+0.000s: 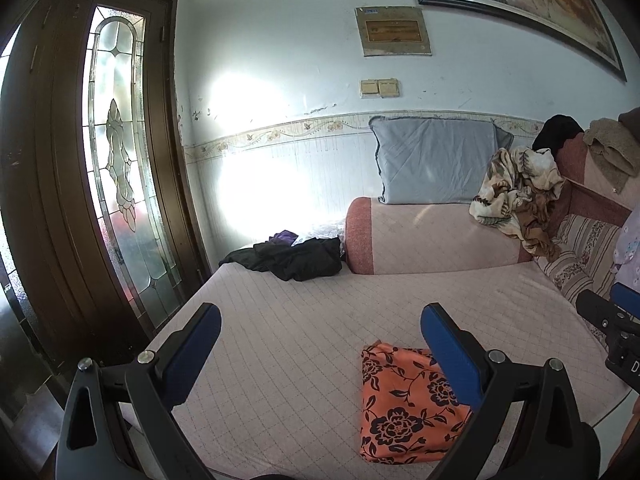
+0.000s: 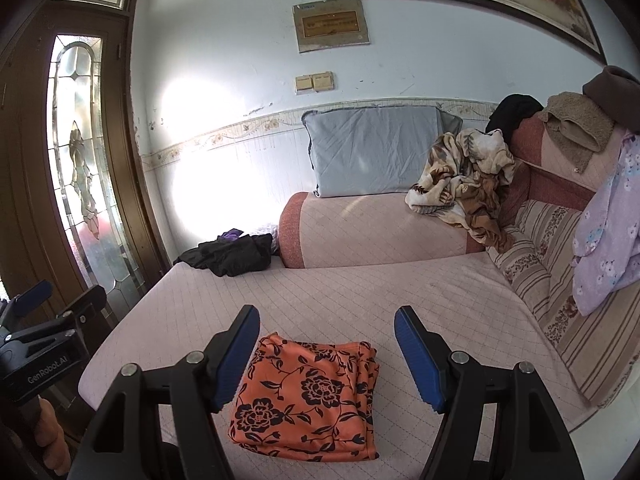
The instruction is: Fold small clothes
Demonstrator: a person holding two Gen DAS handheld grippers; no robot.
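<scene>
From the left wrist camera, the left gripper [image 1: 320, 344] has its jaws spread wide with nothing between the blue pads. The folded orange floral garment [image 1: 404, 404] lies flat on the pink quilted sofa cover [image 1: 304, 320], low and to the right of the gap, its right edge hidden behind the right-hand finger [image 1: 452, 352]. Whether that finger touches the cloth cannot be told. The right gripper [image 1: 612, 312] shows at the right edge. Farther back, a heap of black clothes [image 1: 296, 258] sits at the seat's far end, a grey pillow [image 1: 436, 160] leans on the wall, and a patterned blanket [image 1: 516, 192] is crumpled over the armrest.

From the right wrist camera, the right gripper [image 2: 326, 340] is also wide open and empty. The orange floral garment [image 2: 308, 396] lies below the gap between the fingers, closer to the left pad [image 2: 236, 360], well apart from the right one. The left gripper [image 2: 44, 320] appears at the left edge beside the glazed wooden door [image 2: 80, 168]. A lilac flowered cloth [image 2: 608, 220] hangs over the striped cushion [image 2: 540, 240].
</scene>
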